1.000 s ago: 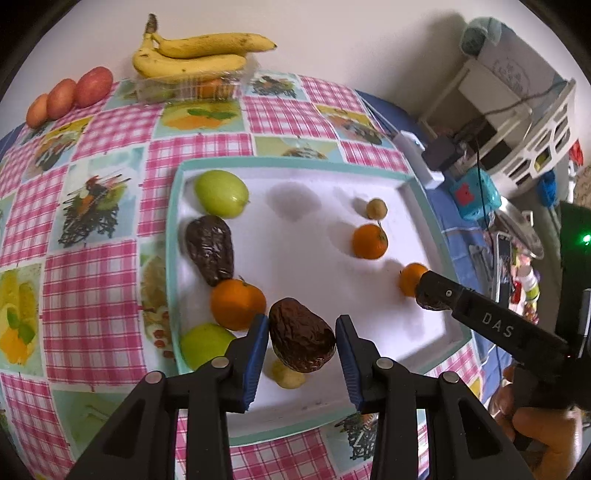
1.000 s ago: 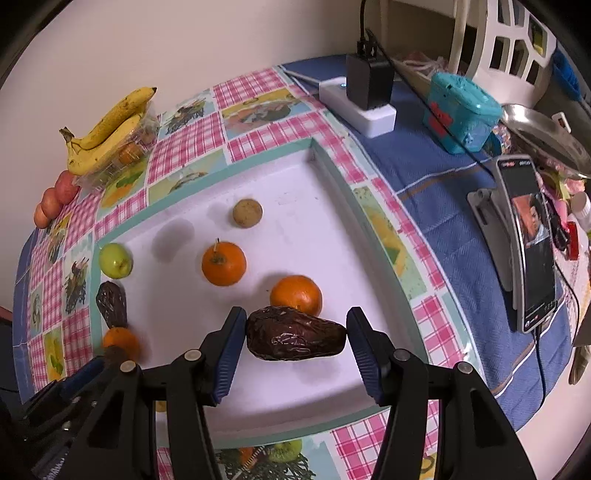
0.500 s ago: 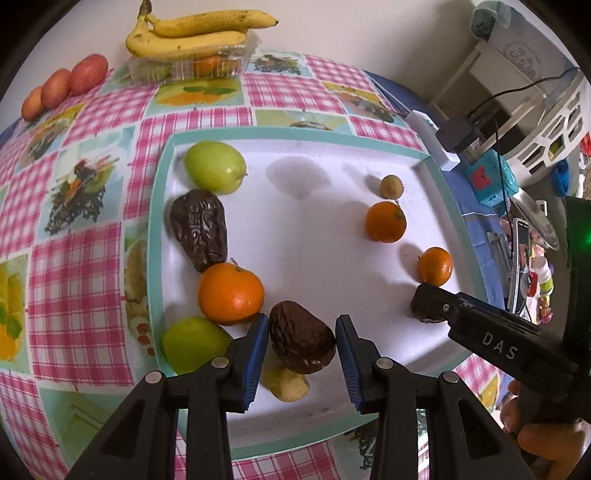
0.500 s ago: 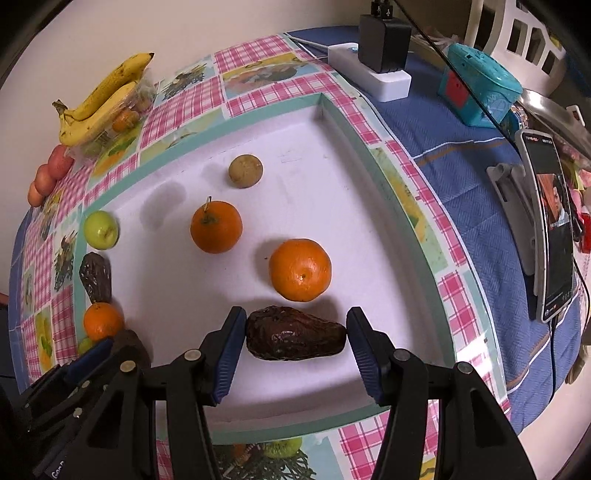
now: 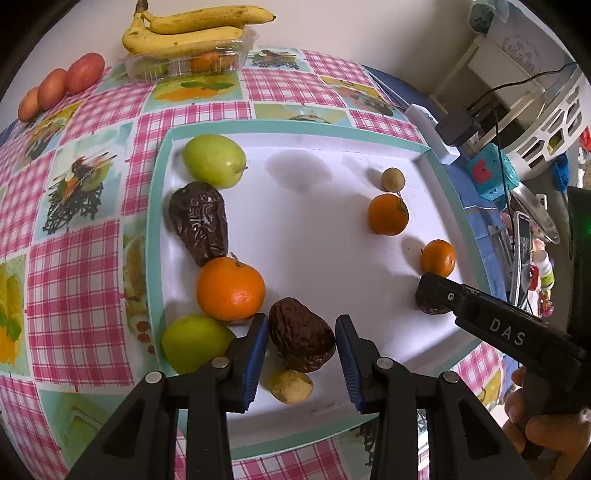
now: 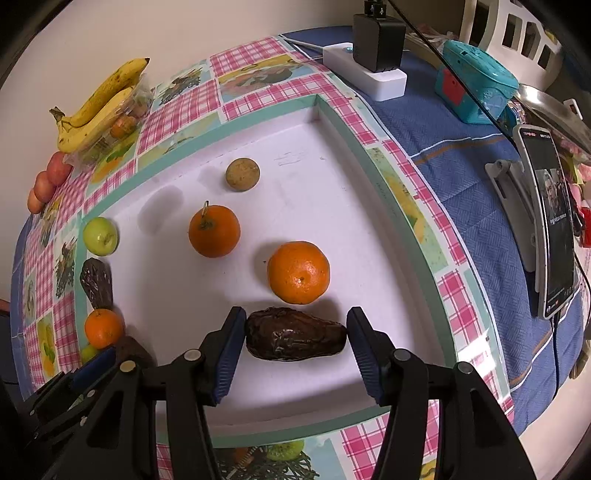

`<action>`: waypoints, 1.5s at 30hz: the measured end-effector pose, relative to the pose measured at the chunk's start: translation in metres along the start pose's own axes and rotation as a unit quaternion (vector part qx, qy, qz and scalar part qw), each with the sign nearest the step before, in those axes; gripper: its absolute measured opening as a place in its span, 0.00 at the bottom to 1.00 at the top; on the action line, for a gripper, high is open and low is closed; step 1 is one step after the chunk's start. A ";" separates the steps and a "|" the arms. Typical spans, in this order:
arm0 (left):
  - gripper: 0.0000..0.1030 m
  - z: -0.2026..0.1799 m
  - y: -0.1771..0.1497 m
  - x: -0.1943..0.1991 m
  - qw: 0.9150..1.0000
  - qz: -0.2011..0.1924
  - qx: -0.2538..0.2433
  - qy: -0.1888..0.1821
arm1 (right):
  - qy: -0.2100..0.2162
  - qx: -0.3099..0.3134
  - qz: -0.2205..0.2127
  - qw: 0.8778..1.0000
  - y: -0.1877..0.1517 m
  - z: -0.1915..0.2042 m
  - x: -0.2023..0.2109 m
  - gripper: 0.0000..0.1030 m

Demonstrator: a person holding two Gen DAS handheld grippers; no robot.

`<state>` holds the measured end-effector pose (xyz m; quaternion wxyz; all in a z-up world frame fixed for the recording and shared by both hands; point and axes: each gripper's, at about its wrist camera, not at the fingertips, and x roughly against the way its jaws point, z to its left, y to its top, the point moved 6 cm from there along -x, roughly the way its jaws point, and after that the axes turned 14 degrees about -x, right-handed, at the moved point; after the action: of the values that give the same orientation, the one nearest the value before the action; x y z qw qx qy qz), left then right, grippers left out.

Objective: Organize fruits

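My left gripper (image 5: pixel 301 339) is shut on a dark wrinkled avocado (image 5: pixel 301 341) just over the near left part of the white, teal-rimmed tray (image 5: pixel 155 221). Beside it lie an orange (image 5: pixel 231 288), a green apple (image 5: pixel 195 343) and a small yellowish fruit (image 5: pixel 290 386). Another avocado (image 5: pixel 199 221) and apple (image 5: pixel 214 160) line the left wall. My right gripper (image 6: pixel 295 334) is shut on a second dark avocado (image 6: pixel 295 334), held crosswise low over the tray (image 6: pixel 369 140), close in front of an orange (image 6: pixel 298 272). Behind it are another orange (image 6: pixel 214 230) and a small brown fruit (image 6: pixel 242 174).
Bananas (image 5: pixel 192 29) rest on a clear plastic box (image 5: pixel 188 62) at the back, with reddish fruits (image 5: pixel 62 85) to their left. Right of the tray are a power strip (image 6: pixel 365 70), a teal box (image 6: pixel 476 85) and a phone on a stand (image 6: pixel 550 221).
Both grippers have come down closer to the tray, each still holding its avocado. The right one now sits just in front of the nearer orange. The fruit in the tray has not moved.
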<state>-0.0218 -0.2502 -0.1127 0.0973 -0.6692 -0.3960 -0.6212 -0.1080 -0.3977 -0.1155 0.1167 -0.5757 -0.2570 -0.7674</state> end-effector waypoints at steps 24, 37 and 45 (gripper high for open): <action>1.00 0.111 -0.033 0.073 0.985 -0.032 0.088 0.143 | -0.018 0.061 -0.046 0.997 -0.026 0.036 0.019 0.82; 1.00 0.141 -0.066 0.105 0.976 -0.037 0.081 0.198 | 0.029 0.095 -0.060 0.993 -0.065 0.082 0.041 0.83; 1.00 0.147 -0.079 0.136 0.967 -0.068 0.099 0.223 | 0.043 0.111 -0.067 0.991 -0.089 0.096 0.052 0.83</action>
<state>0.0261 -0.0503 -0.0482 0.2064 -0.4718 -0.4688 -0.7176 -0.0872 -0.2656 -0.0696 0.1394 -0.5067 -0.3734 -0.7644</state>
